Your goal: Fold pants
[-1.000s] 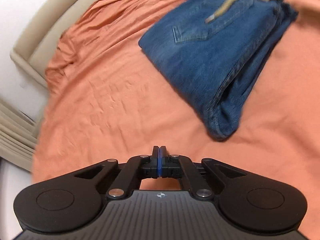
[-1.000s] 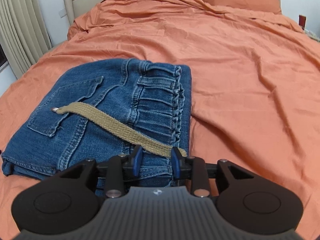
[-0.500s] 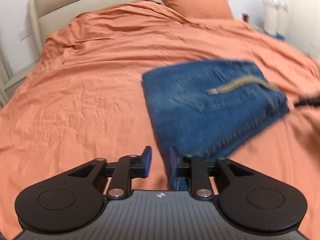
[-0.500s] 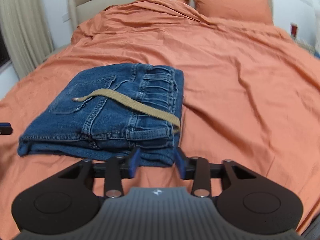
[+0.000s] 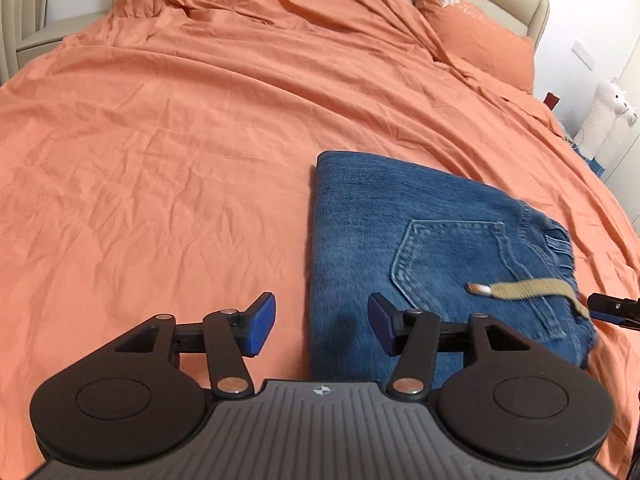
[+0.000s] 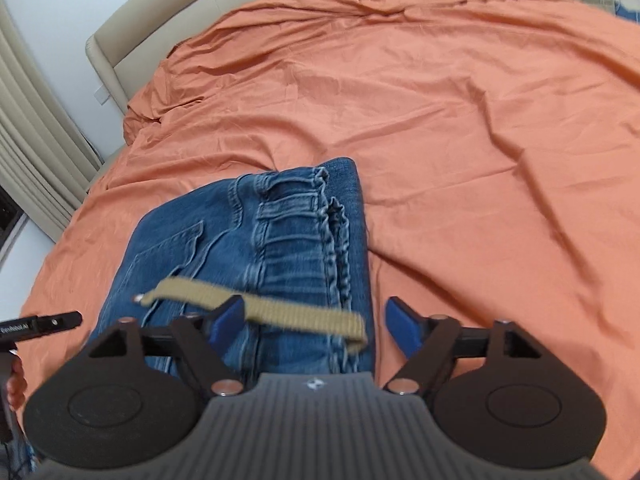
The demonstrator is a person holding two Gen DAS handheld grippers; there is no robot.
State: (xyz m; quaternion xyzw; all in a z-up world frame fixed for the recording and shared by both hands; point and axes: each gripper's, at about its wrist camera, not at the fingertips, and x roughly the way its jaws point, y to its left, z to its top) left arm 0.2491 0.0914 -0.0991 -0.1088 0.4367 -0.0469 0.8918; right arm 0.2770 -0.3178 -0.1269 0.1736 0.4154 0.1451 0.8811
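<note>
Blue denim pants [image 5: 420, 248] folded into thick rectangular stack on wrinkled orange bed sheet [image 5: 180, 152], patch pocket up, gathered waistband at one edge, flat tan woven belt strap [image 6: 280, 308] with metal tip across top. Left hand-held gripper [image 5: 320, 324] spread wide, empty, stack's near-left edge between blue pads. Right hand-held gripper [image 6: 316, 320] spread wide, empty, over waistband corner. Orange pillow [image 5: 472, 28] far ahead.

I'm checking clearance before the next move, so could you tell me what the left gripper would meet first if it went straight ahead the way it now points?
Most likely the folded jeans. The left gripper is open, and the jeans' left edge runs up between its fingers, with orange bedsheet under the left finger. How high the gripper is above the fabric is unclear.
</note>
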